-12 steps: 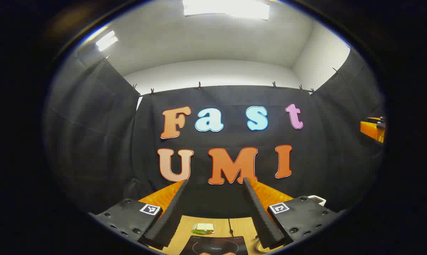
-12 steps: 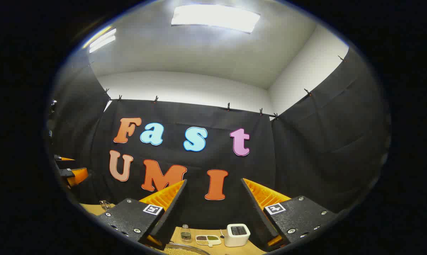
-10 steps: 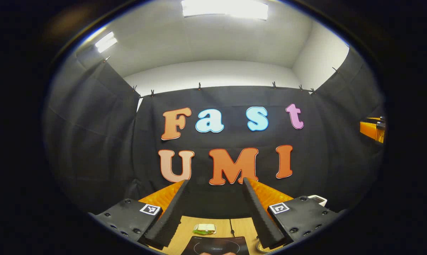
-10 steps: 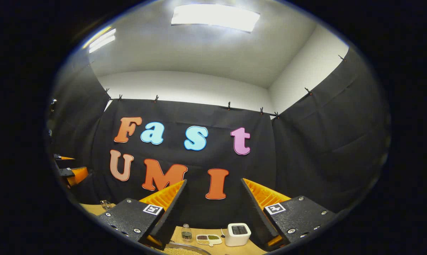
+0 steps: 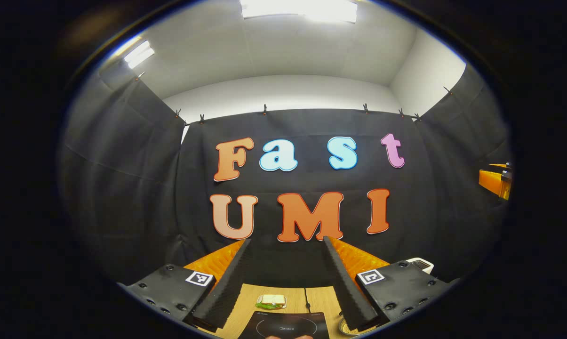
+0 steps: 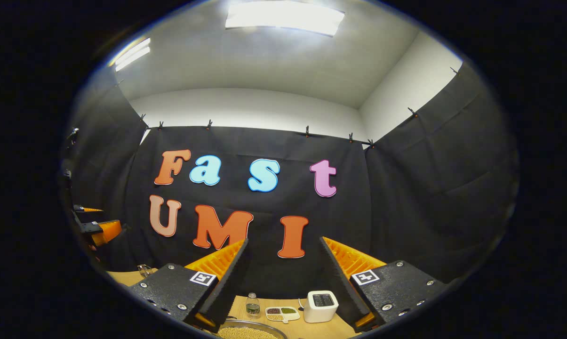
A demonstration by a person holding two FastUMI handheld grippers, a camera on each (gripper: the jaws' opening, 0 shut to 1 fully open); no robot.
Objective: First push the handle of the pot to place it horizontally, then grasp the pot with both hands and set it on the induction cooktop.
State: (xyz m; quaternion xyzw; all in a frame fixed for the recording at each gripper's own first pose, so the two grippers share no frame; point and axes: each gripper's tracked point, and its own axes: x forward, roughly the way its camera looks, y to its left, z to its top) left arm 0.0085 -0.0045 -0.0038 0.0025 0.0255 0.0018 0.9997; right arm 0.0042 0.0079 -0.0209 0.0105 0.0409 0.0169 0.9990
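While both jaws gape, left gripper (image 5: 283, 245) above cooktop (image 5: 285, 325)

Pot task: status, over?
Both claws open, left, right, nothing held. Round metal pot untouched below right claw. Black induction cooktop ahead of left claw.

At the bottom of the left gripper view, the black induction cooktop (image 5: 285, 325) lies on a light wooden table (image 5: 318, 301). Lower centre of the right gripper view shows a white toaster (image 6: 320, 306), and the orange-backed right gripper (image 6: 283, 249) has black fingers with black-and-white square markers.
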